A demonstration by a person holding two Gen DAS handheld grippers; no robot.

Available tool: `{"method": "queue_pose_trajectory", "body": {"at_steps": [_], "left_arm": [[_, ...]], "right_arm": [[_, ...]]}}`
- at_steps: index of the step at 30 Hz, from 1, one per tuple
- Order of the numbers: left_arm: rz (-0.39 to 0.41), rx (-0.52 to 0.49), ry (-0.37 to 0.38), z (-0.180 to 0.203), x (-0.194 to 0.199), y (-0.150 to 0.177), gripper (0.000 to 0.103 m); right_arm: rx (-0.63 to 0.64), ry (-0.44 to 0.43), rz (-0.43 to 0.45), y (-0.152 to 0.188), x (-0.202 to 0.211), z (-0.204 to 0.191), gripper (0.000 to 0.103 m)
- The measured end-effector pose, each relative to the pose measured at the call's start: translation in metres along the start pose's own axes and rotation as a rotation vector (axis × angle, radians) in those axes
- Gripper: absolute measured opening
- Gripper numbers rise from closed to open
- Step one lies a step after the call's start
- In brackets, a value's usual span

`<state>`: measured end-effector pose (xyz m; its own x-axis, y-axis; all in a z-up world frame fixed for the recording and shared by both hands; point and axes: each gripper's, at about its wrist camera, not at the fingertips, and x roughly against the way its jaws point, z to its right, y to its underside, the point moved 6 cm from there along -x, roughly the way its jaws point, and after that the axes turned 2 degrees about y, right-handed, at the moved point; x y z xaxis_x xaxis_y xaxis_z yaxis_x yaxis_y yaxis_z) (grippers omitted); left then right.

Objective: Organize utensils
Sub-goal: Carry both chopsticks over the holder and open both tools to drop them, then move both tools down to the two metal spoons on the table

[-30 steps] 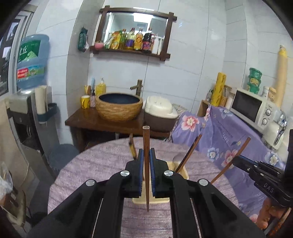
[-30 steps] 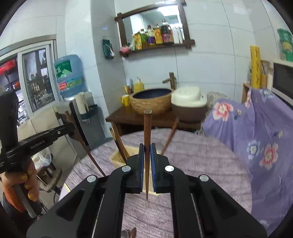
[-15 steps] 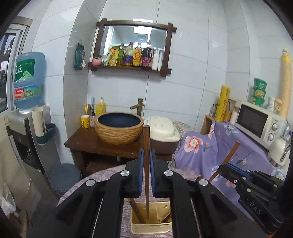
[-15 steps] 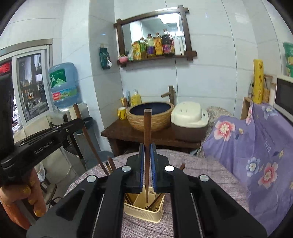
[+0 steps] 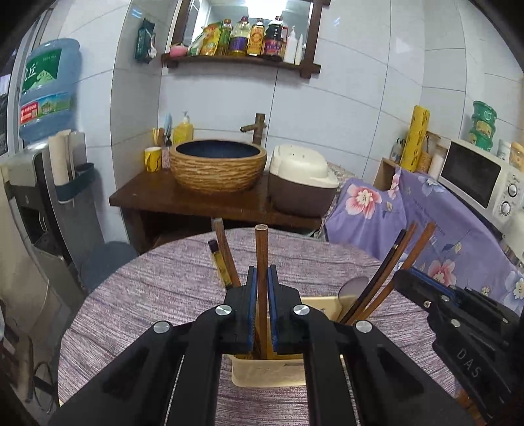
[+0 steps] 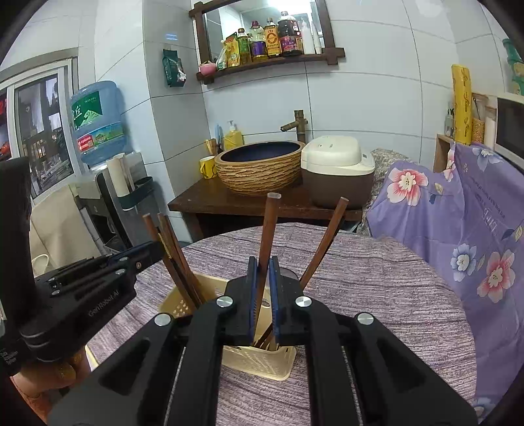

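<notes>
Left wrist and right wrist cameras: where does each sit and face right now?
Left wrist: on the left gripper, looking past its jaws, shut on a chopstick, toward the beige holder; right gripper at right.
Right wrist: on the right gripper, jaws shut on a chopstick, over the holder; left gripper and a hand at left.
Shared: holder, purple table, basin.

Even indoor light, ceiling-lamp glare in mirror (image 6: 262, 13), fisheye bending, dark corners.
</notes>
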<state>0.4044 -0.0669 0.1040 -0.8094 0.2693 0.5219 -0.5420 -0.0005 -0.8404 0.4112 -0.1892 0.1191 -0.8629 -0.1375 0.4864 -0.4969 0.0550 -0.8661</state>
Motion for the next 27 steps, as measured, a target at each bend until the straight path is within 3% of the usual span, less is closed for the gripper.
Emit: {"method": "queue_pose_trajectory", "body": {"at_steps": [3, 5, 7, 8, 9, 11, 15, 19, 27], "left_arm": [[-0.005, 0.007, -0.005, -0.004, 0.0, 0.003, 0.008], [-0.003, 0.012, -0.005, -0.005, 0.005, 0.005, 0.008], [-0.002, 0.014, 0.009, -0.005, 0.012, 0.007, 0.013], [0.0, 0.013, 0.014, -0.005, 0.016, 0.01, 0.022], [0.005, 0.012, 0.018, -0.006, 0.021, 0.012, 0.033], [0.021, 0.008, 0.019, -0.007, 0.035, 0.023, 0.044], [-0.005, -0.01, -0.007, -0.012, 0.053, 0.059, 0.054], [-0.095, -0.063, -0.025, -0.007, 0.061, 0.118, 0.054], [-0.279, -0.125, 0.049, 0.025, 0.069, 0.222, 0.053]], "right_arm": [[0.004, -0.006, -0.006, 0.006, 0.0, -0.001, 0.009], [-0.002, -0.001, -0.006, 0.009, 0.002, -0.001, 0.016], [-0.006, 0.008, 0.007, 0.012, 0.008, 0.001, 0.048], [-0.011, 0.012, 0.019, 0.016, 0.013, 0.002, 0.051], [-0.009, 0.017, 0.029, 0.02, 0.019, 0.003, 0.051], [0.014, 0.039, 0.025, 0.03, 0.028, 0.003, 0.051], [0.036, 0.075, -0.022, 0.067, 0.043, 0.007, 0.051], [0.016, 0.109, -0.09, 0.12, 0.054, 0.015, 0.052], [-0.078, 0.155, -0.204, 0.205, 0.073, 0.042, 0.052]]}}
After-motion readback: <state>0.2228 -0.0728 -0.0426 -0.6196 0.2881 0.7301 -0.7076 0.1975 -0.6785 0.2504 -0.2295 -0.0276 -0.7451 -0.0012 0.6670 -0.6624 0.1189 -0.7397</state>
